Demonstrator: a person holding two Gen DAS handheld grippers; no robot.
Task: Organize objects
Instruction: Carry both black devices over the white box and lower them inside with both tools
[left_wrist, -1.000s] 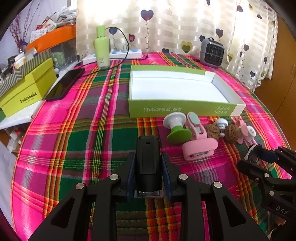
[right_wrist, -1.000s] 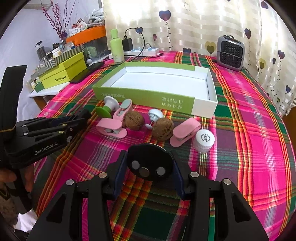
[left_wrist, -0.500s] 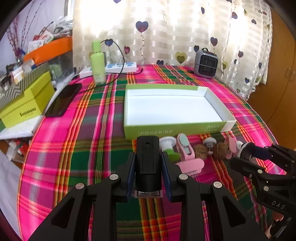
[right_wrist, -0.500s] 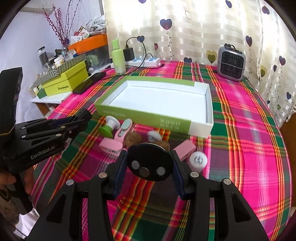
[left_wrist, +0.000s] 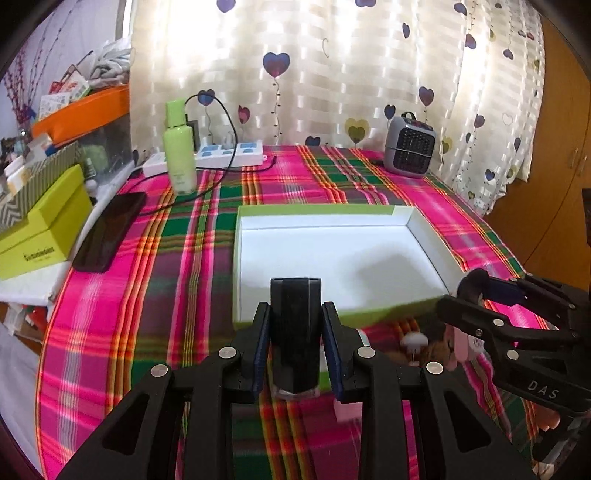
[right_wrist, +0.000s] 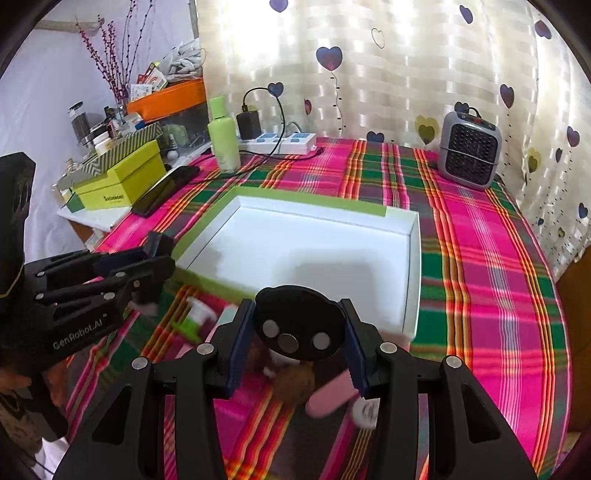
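My left gripper (left_wrist: 295, 332) is shut on a black rectangular device (left_wrist: 294, 332), held above the near wall of the green-and-white tray (left_wrist: 424, 236). My right gripper (right_wrist: 298, 328) is shut on a black round disc with metal studs (right_wrist: 295, 325), held over the tray's (right_wrist: 412, 258) near right corner. The tray is empty inside. Below the grippers, small items lie on the plaid cloth: a green-and-white suction piece (right_wrist: 195, 317), a walnut (right_wrist: 295, 380), a pink clip (right_wrist: 328, 395) and a white cap (right_wrist: 365, 410). Each gripper shows in the other's view, the right one (left_wrist: 480, 295) and the left one (right_wrist: 155, 258).
A grey mini heater (left_wrist: 408, 146) stands at the back right. A green bottle (left_wrist: 179, 147), a power strip (left_wrist: 229, 153), a black phone (left_wrist: 110, 229) and a lime box (left_wrist: 40, 229) sit along the left and back. The table edge drops off at the right.
Both grippers have risen and moved forward with their objects, from above the loose items to over the tray's near edge. The loose items now lie below and partly hidden.
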